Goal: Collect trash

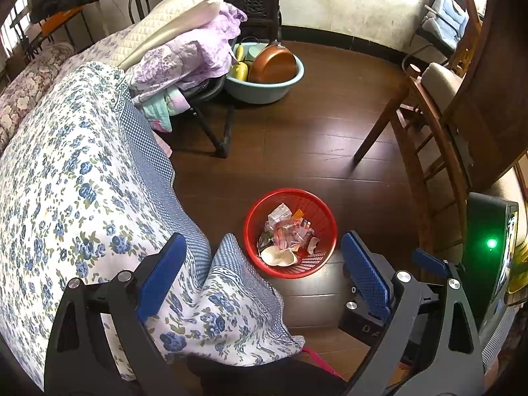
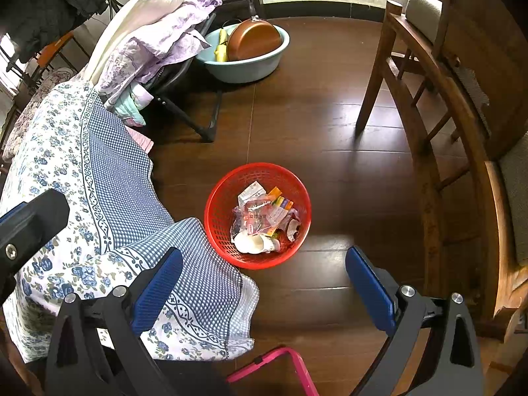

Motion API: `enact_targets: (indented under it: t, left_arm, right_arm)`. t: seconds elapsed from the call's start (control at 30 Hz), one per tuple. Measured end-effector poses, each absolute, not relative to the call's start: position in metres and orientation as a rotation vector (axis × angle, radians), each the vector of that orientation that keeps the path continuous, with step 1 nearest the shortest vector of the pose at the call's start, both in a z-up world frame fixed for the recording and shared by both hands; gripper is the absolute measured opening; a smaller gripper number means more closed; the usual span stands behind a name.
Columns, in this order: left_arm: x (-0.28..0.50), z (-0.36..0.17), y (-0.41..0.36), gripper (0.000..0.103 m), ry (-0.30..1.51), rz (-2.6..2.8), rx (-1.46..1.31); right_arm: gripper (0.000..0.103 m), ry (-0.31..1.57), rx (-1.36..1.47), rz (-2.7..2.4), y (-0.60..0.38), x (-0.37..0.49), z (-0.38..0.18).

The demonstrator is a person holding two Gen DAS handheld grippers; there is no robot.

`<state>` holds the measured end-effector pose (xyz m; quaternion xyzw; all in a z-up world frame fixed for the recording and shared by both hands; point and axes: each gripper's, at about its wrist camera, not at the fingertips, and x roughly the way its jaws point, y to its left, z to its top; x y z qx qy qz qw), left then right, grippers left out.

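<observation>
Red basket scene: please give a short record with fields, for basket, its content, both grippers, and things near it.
basket: red basket, upright on the dark wooden floor
content: wrappers and packets, plus a white cup-like piece, type unclear
left gripper: open, holds nothing
right gripper: open, holds nothing
left of basket: floral blue cloth, its corner reaching the basket rim
behind basket: pale blue basin with a copper-coloured pan inside
right side: wooden chair
</observation>
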<state>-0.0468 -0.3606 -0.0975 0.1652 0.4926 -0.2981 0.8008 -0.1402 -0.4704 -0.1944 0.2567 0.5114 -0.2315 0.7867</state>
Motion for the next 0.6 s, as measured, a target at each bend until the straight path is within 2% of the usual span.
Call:
enact_targets:
  t: [0.6]
  left_arm:
    - [-0.0483, -0.0965, -0.3601, 0.092, 1.064, -0.646, 0.358]
  right_arm:
    - [0.097, 1.106, 0.554, -0.498, -0.4678, -0.142, -0.1972]
